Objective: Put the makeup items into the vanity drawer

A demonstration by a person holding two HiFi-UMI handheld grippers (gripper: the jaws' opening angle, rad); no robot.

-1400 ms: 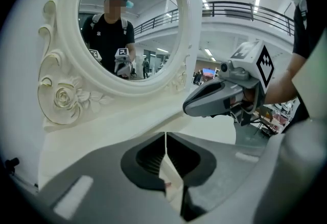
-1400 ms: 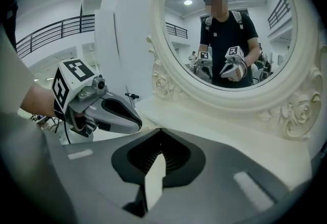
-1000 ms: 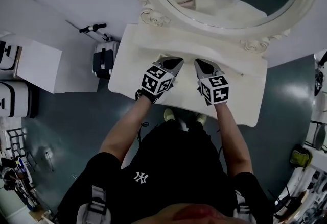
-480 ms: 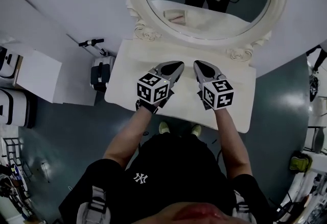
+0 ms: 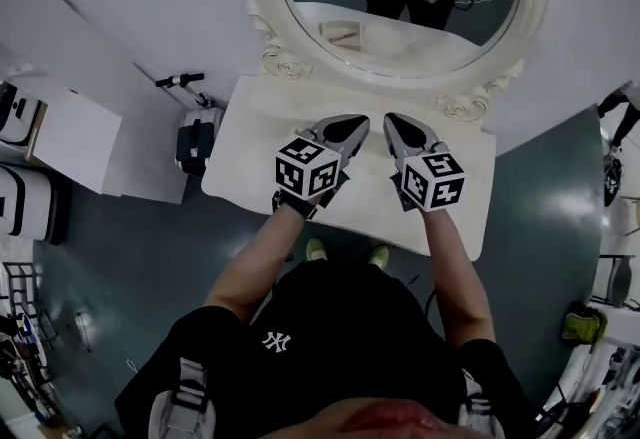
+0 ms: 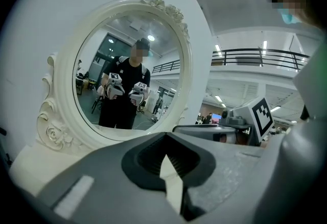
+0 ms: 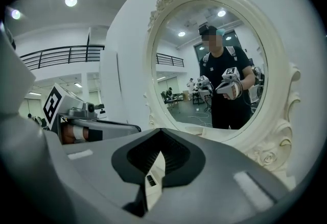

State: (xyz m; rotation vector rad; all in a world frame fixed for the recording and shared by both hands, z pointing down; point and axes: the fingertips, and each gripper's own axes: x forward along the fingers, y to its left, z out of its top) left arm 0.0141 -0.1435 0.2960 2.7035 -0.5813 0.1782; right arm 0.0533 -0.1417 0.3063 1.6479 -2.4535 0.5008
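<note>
**A:** Head view first: where are the tongs

**B:** Both hang above the white vanity bench, just in front of the oval mirror in a carved cream frame. The left tongs and the right tongs sit side by side, tips toward the mirror, clear of the top, each closed to a point

**A:** And the makeup items, the drawer

**B:** I find no makeup items on the bench. A small pale flat thing shows in the mirror's reflection, near its lower rim; what it is I cannot tell. The drawer is not visible; I judge it sits under the bench edge farthest from the mirror

**A:** Left gripper view

**B:** The left tongs are closed tip to tip with nothing between them. The mirror stands just beyond them

**A:** Right gripper view

**B:** Much the same: the right tongs are pressed together and empty, with the mirror close ahead

**A:** How will the things handle

**B:** A judgement only, as none is plainly seen. Makeup pieces are likely small, light and hard, with smooth cases that slip, and some may crack if squeezed. Take each across the middle of its body with a gentle pinch. The drawer may be stiff, so pull at its handle, squarely away from the mirror
</note>
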